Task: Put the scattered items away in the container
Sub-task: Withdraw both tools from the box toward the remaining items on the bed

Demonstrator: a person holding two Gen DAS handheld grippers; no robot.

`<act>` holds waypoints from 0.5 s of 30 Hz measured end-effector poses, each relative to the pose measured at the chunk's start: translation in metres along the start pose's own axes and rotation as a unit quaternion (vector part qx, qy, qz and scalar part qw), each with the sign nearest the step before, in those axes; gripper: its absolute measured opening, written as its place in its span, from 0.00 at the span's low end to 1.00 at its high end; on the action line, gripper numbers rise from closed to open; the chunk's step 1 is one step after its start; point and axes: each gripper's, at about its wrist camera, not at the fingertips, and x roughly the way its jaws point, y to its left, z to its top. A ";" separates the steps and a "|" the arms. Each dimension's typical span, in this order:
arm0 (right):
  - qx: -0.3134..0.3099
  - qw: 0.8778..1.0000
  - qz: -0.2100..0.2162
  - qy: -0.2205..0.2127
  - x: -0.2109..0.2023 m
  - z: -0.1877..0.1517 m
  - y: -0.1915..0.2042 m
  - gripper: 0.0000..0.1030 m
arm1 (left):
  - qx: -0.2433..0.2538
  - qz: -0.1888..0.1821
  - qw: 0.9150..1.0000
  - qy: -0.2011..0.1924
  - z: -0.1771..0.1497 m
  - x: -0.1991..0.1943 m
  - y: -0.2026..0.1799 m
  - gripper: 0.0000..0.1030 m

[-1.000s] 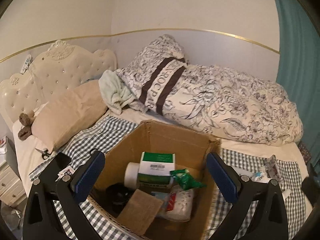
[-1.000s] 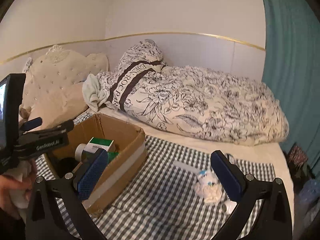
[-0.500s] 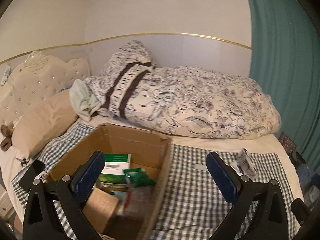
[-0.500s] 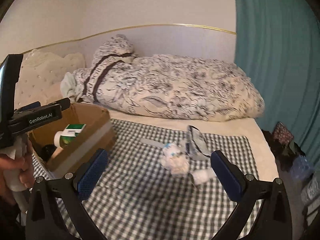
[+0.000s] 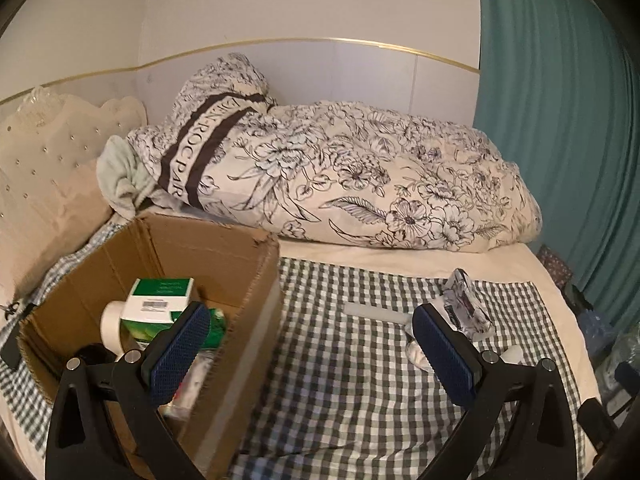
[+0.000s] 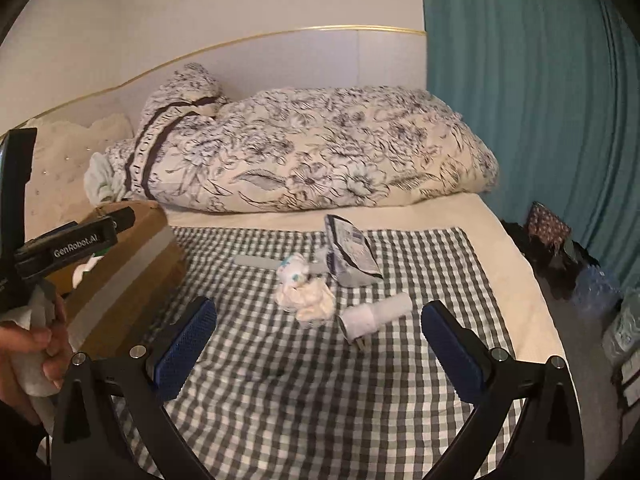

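Both tools are spread wide with nothing between their blue ribbed pads: the left gripper (image 5: pixel 310 354) hangs over the near corner of the cardboard box (image 5: pixel 224 256), the right gripper (image 6: pixel 318 346) over the checked blanket (image 6: pixel 280 392). Only the left wrist view looks into the box, which sits on the blanket's left side and holds a green-and-white carton (image 5: pixel 158 300), a white cylindrical bottle (image 5: pixel 112 324) and a green packet (image 5: pixel 216 326); its corrugated rim is torn at the far corner. Only the right wrist view shows the loose items plainly, all out on the blanket and well apart from the box: a crumpled white wad (image 6: pixel 306 290), a white plug adapter (image 6: pixel 374 314) lying just beside it, a flat glossy pouch (image 6: pixel 350 252) and a pale flat strip (image 6: pixel 256 262). That view also shows a hand (image 6: pixel 28 356) gripping the left tool's handle. A floral quilt (image 6: pixel 320 156) lies bunched along the wall.
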 end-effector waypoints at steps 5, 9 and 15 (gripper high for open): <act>0.017 1.000 -0.011 0.015 0.016 -0.021 -0.009 1.00 | 0.011 -0.012 1.000 0.011 -0.009 0.016 -0.017 1.00; 0.015 0.998 -0.045 0.034 0.033 -0.039 -0.016 1.00 | 0.035 -0.017 0.999 0.020 -0.018 0.032 -0.036 1.00; 0.027 0.997 -0.055 0.056 0.057 -0.051 -0.025 1.00 | 0.061 -0.025 0.997 0.040 -0.032 0.061 -0.058 1.00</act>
